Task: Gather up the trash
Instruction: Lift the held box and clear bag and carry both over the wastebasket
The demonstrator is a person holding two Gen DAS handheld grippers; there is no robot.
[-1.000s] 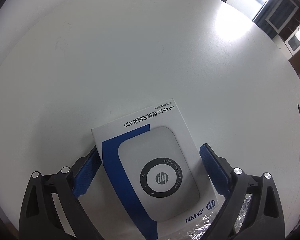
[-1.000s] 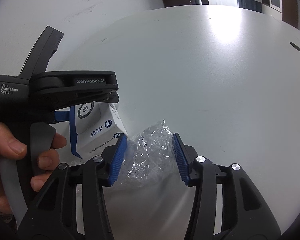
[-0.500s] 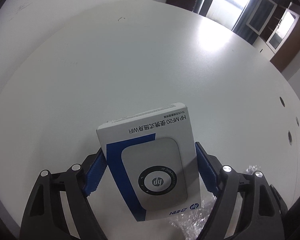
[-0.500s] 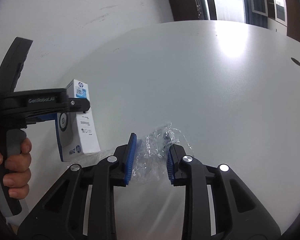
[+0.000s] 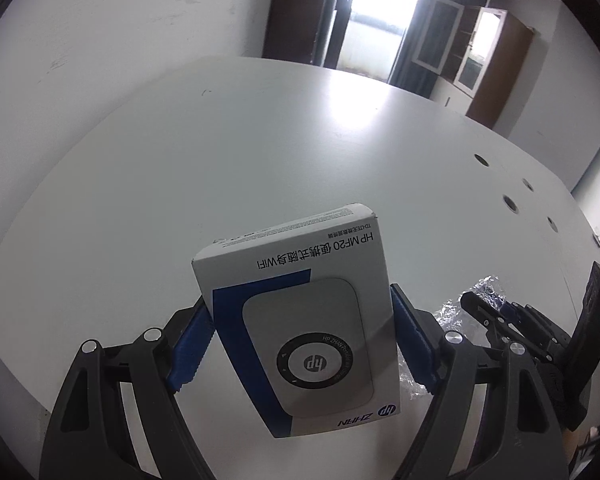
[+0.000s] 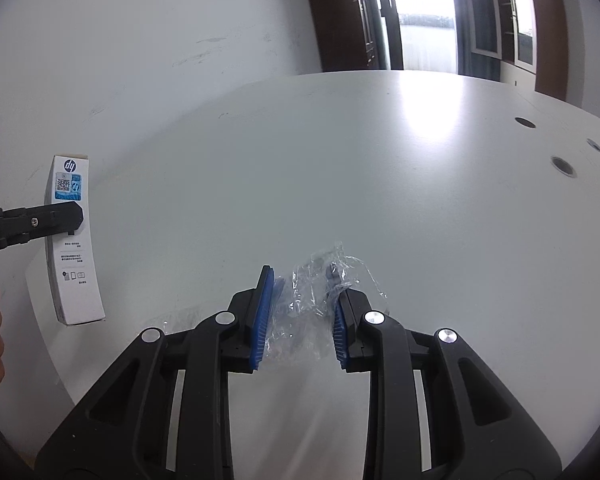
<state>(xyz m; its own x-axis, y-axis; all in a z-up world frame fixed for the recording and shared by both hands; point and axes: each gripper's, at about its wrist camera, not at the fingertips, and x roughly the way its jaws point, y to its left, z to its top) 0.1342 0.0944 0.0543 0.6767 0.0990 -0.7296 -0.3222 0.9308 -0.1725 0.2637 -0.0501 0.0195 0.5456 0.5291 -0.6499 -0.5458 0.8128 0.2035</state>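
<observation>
Printed upside down on the white box [image 5: 300, 312]: "HP MF-20" with Chinese characters ending "WiFi", "ZHAN", the hp logo (again on its narrow end [image 6: 70, 166], above a QR code).

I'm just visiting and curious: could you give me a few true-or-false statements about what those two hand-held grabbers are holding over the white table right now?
1. The left gripper clamps a white-and-blue cardboard HP box. True.
2. The right gripper holds a metal can. False: it pinches a crumpled clear plastic wrapper.
3. The box lies flat on the white table. False: it is held up off it.
4. Round holes show in the tabletop. True.
5. The right gripper's blue pads press the wrapper from both sides. True.
</observation>
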